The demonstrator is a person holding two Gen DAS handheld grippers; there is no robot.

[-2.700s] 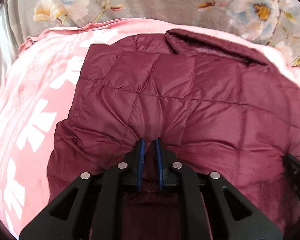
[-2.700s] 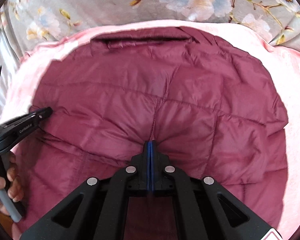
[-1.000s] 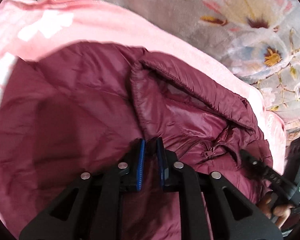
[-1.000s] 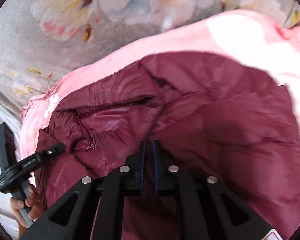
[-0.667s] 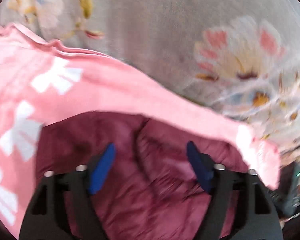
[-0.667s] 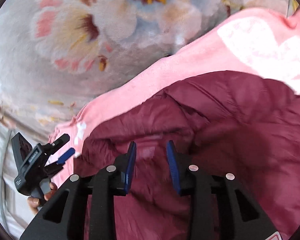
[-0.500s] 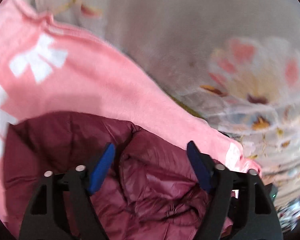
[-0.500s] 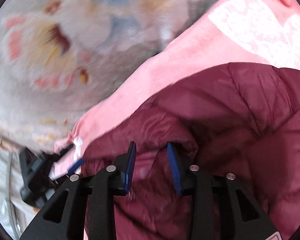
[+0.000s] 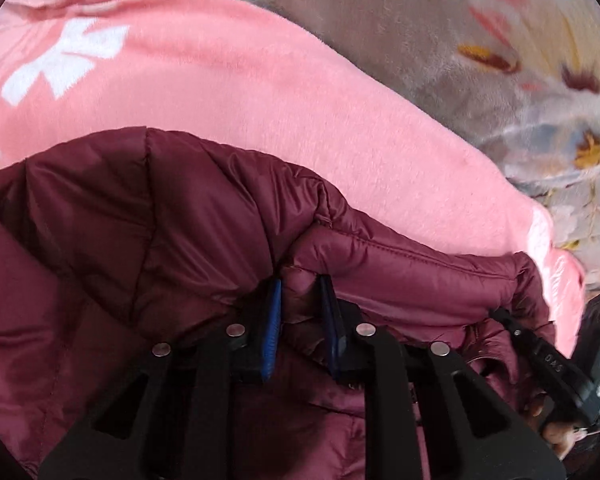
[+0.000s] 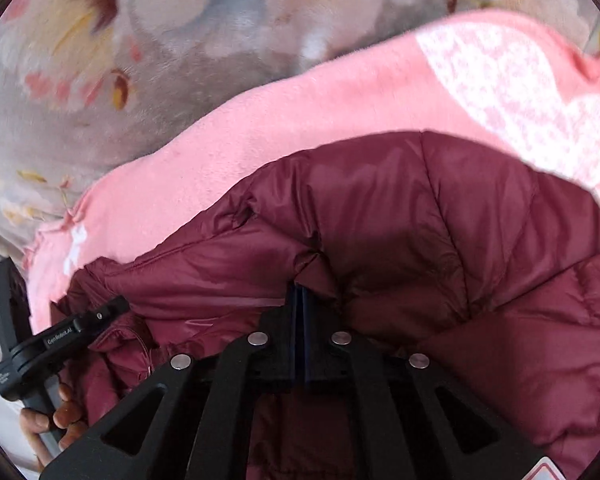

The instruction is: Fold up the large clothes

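Maroon quilted nylon fills the lower half of both wrist views: a puffy jacket (image 9: 152, 240) lies bunched on a pink fleece blanket (image 9: 228, 92) with white patterns, its collar band (image 9: 412, 264) ridged up along the jacket's far edge. Beyond the blanket, away from the jacket, spreads a grey floral bedcover (image 9: 460, 40).

At the left end of the collar, the left gripper (image 9: 300, 300) has just been closing its blue-padded fingers (image 9: 274, 316) and now pinches a fold of jacket fabric between them, a narrow gap remaining where the cloth sits. At the collar's right end, the right gripper (image 10: 300, 300) has also just been closing; its fingers (image 10: 294, 320) are clenched together, with a pucker of the jacket gathered right at their tips.

Each gripper shows at the edge of the other's view, set against the jacket's crumpled front opening, with the person's hand (image 10: 56, 420) wrapped around the left gripper's handle beside the jacket.
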